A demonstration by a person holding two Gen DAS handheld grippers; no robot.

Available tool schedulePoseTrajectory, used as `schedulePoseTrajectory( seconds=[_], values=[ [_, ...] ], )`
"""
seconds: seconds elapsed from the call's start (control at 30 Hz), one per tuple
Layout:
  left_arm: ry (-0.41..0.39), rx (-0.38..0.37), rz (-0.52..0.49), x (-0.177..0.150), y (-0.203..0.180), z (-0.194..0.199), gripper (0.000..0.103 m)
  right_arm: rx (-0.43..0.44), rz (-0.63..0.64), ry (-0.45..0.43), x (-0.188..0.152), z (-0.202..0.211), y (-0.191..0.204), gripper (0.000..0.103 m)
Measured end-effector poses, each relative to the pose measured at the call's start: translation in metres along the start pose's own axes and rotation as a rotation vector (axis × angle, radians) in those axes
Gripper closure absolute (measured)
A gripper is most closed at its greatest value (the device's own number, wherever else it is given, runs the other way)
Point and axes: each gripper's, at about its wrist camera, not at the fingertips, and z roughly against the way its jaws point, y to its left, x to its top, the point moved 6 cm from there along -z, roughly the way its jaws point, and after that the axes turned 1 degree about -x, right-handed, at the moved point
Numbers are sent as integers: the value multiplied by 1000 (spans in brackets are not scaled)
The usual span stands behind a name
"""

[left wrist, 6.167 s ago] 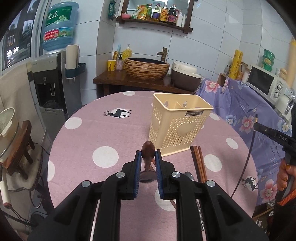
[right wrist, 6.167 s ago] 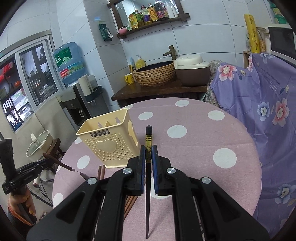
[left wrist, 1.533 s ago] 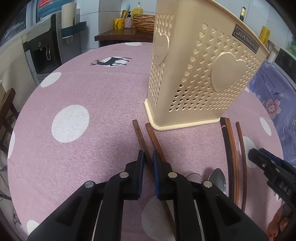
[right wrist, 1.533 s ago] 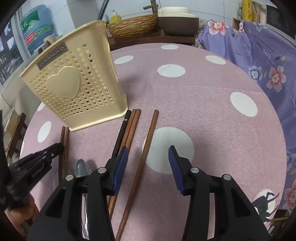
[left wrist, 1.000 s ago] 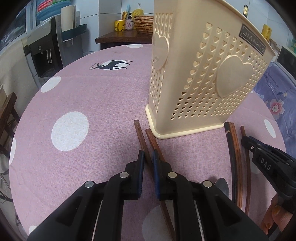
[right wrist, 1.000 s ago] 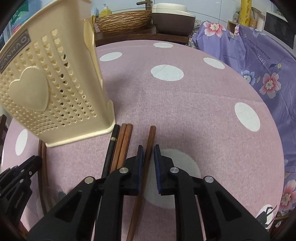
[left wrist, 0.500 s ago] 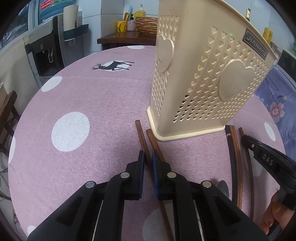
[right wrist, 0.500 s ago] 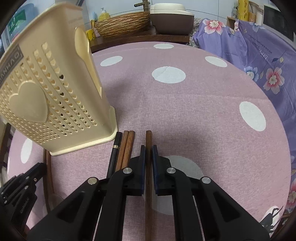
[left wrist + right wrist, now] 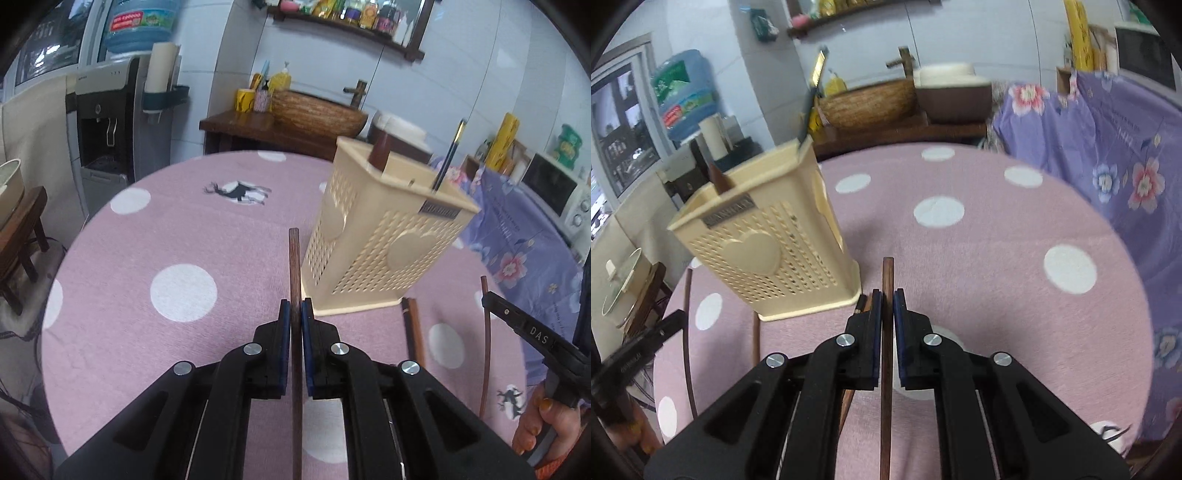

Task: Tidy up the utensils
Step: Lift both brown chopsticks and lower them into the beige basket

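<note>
Left gripper (image 9: 294, 312): jaws clamped on a dark brown wooden chopstick (image 9: 294, 266), lifted clear of the counter. Right gripper (image 9: 883, 301): jaws clamped on a second brown wooden chopstick (image 9: 887, 277), also raised. Cream perforated plastic utensil holder (image 9: 384, 236) stands upright on the pink polka-dot counter (image 9: 166, 229), holding a brown wooden spoon (image 9: 380, 155) and a black chopstick (image 9: 448, 158). More chopsticks (image 9: 413, 328) lie beside its base.

the left gripper (image 9: 294, 314) is clamped on a brown chopstick (image 9: 294, 266) that runs forward between its pads, just left of the cream utensil holder (image 9: 388, 236) on the pink dotted tablecloth (image 9: 177, 236). a dark spoon handle (image 9: 380, 155) and a black chopstick (image 9: 448, 155) stand in the holder. at the right edge the right gripper (image 9: 491, 301) holds another brown chopstick (image 9: 487, 350).
</note>
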Motion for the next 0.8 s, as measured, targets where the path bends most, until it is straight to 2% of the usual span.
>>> schedulePoseTrajectory(
  seconds=[0.13,0.37,0.8],
  values=[
    [-56,-45,-13,18,2,36,96,41,39,-73,16,46,-4,95],
    [-140,-51,-73,39,2,80,96,86,63,-175,41,114,-18,96],
    [-174,-55,-78,43,4,94,96,91,99,-202,49,132,-16,96]
  ],
)
